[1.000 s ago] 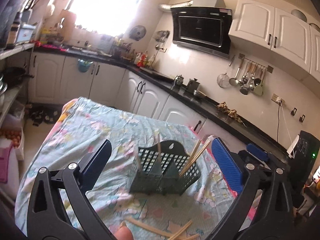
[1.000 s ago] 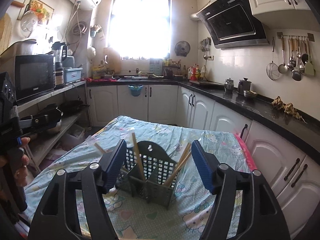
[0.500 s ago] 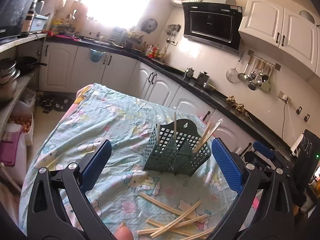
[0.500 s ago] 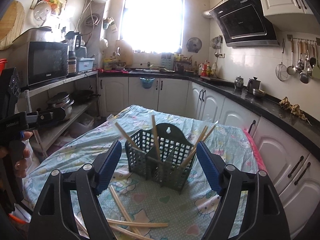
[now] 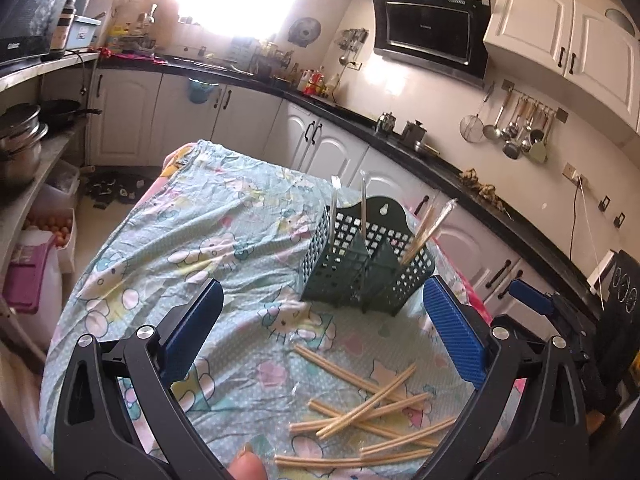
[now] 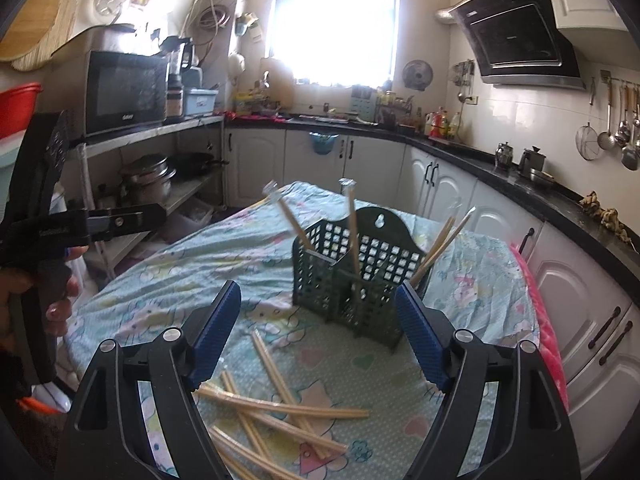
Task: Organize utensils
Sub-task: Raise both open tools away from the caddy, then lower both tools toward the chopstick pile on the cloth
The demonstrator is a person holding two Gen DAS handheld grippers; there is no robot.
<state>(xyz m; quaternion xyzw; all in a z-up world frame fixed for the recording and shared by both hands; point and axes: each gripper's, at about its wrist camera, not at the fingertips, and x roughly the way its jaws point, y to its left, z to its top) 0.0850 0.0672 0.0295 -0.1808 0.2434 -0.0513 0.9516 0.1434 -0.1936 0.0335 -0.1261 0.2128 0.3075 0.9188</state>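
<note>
Caddy (image 5: pixel 366 264) holds upright chopsticks (image 6: pixel 353 236); left tongs (image 5: pixel 320 340), right tongs (image 6: pixel 318 332) spread, empty.

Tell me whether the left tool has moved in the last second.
Yes. The left tool has pulled back from the green basket; loose chopsticks on the tablecloth now show between its open jaws.

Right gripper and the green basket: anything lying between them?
Yes. In the right wrist view, loose chopsticks lie scattered on the tablecloth between the open right gripper and the green basket.
</note>
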